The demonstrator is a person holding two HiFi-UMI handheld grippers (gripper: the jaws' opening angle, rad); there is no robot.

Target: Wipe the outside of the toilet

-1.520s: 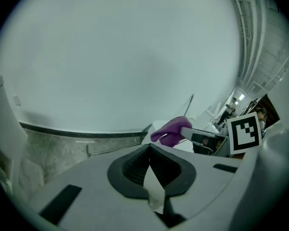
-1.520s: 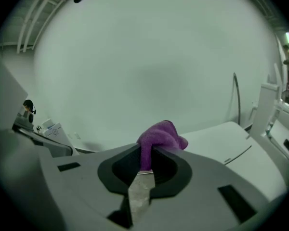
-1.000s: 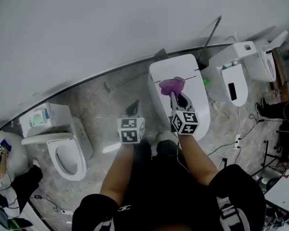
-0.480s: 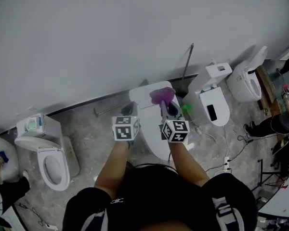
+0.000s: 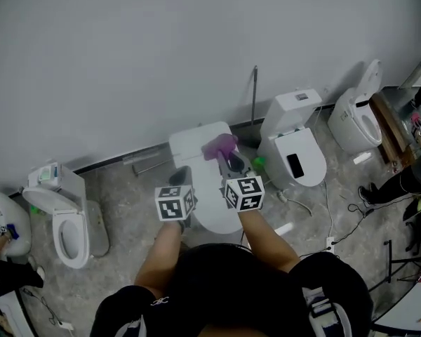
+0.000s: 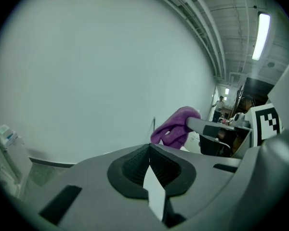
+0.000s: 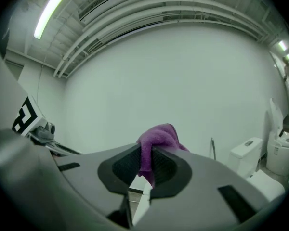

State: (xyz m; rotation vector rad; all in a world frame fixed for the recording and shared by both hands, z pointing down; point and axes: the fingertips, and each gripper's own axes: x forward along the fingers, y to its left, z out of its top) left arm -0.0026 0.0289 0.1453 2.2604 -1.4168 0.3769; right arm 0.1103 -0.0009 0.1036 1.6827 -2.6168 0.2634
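our left gripper (image 5: 179, 180), fingers together on nothing, hangs by the left side of the toilet (image 5: 193, 146), whose long axis runs from the wall toward us. our right gripper (image 5: 233, 166) has its fingers clamped on the purple cloth (image 5: 219, 146) (held over the tank end, contact unclear), so we judge it the nearer one for the wipe, the surface lying below and ahead.

The head view looks steeply down onto the toilet (image 5: 207, 188) by the wall (image 5: 126, 62). Both gripper views sit close behind their jaws, facing that wall; all three share the purple cloth (image 5: 219, 146).
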